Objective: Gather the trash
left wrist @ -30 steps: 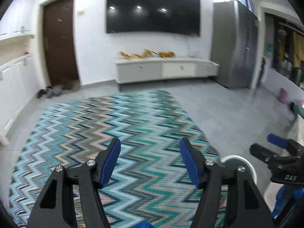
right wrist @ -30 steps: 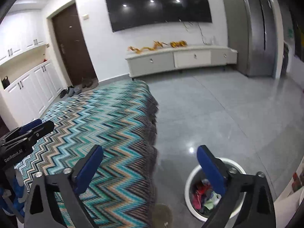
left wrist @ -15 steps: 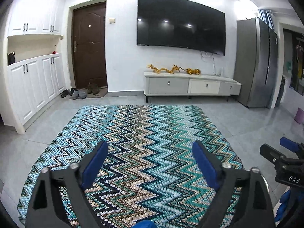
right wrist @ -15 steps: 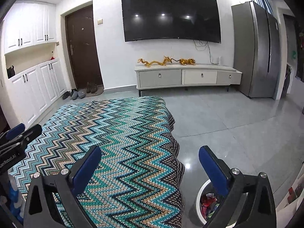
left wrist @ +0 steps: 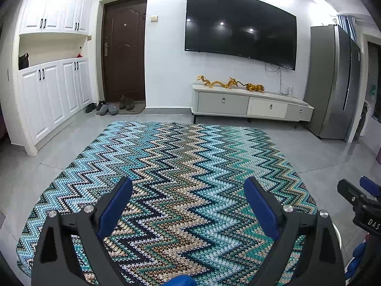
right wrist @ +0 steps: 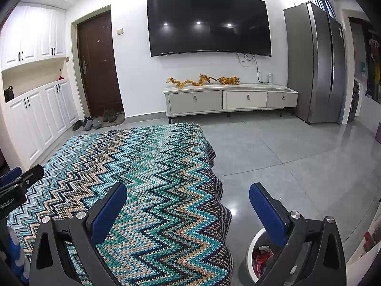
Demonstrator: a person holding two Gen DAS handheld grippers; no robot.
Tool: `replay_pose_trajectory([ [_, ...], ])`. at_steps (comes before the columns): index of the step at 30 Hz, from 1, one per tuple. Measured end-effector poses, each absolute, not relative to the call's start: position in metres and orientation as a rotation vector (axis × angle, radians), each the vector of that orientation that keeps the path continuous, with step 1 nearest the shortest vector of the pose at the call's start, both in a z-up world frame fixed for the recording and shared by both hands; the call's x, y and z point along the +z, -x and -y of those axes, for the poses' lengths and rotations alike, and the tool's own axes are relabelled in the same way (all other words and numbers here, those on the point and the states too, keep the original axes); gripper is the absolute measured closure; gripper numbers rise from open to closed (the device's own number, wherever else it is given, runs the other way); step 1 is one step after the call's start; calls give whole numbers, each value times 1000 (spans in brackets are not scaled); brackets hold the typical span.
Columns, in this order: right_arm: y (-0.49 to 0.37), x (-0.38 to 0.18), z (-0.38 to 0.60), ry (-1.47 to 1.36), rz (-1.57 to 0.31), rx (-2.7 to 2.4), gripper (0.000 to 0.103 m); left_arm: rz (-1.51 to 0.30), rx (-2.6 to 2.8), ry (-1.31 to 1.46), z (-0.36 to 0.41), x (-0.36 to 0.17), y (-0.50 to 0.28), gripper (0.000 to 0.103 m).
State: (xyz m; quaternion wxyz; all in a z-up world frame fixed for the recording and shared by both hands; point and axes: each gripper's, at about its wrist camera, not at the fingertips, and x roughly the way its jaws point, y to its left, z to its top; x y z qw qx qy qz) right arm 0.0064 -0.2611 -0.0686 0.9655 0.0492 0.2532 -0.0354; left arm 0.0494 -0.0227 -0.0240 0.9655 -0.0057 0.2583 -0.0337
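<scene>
While the bin (right wrist: 253,243) sits at 5 o'clock in my right view, on the grey floor (right wrist: 297,162) just off the rug's (right wrist: 152,178) edge, I can see red and white trash (right wrist: 260,253) in it, half hidden behind my right finger. My right tongs (right wrist: 188,205) are spread wide, nothing in them. My left tongs (left wrist: 188,197) have just been opening and stand wide too, empty, over the zigzag rug. At 12 o'clock there's the TV (left wrist: 240,26) above a low cabinet (left wrist: 250,104).
</scene>
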Motion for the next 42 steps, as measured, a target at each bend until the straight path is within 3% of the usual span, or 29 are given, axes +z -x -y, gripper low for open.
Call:
replay_pose_trajectory([
  [42, 16, -65, 308, -150, -422, -271, 0, -477, -4, -21, 23, -23, -46, 8],
])
